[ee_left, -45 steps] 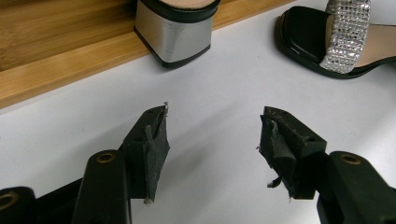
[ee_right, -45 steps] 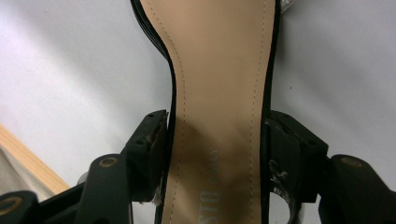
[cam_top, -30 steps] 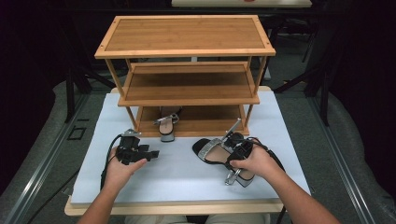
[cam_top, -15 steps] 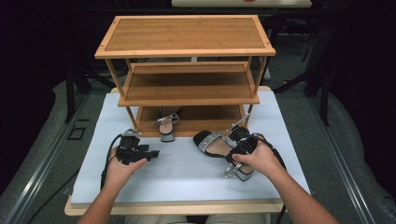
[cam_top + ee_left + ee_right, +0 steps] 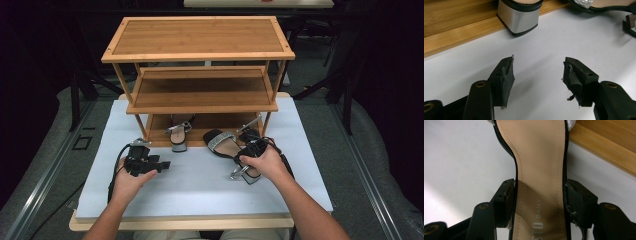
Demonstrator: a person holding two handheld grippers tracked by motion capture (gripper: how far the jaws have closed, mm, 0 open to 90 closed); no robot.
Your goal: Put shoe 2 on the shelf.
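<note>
A black and silver heeled sandal (image 5: 227, 145) lies on the white table mat, its toe pointing at the wooden shoe rack (image 5: 200, 75). My right gripper (image 5: 255, 150) is shut on its sole; in the right gripper view the tan insole (image 5: 539, 182) sits clamped between both pads. A matching sandal (image 5: 178, 135) stands on the rack's bottom shelf, its silver block heel (image 5: 520, 17) at the shelf edge. My left gripper (image 5: 162, 164) rests open on the mat left of centre, its fingers (image 5: 506, 75) with nothing between them.
The rack has three wooden shelves; the top (image 5: 197, 37) and middle (image 5: 200, 92) ones are bare. The white mat (image 5: 200, 185) stretches toward the table's front edge. Dark floor and metal stands surround the table.
My right gripper has carried the sandal forward toward the rack's bottom shelf, toe leading. The left gripper has stayed in place.
</note>
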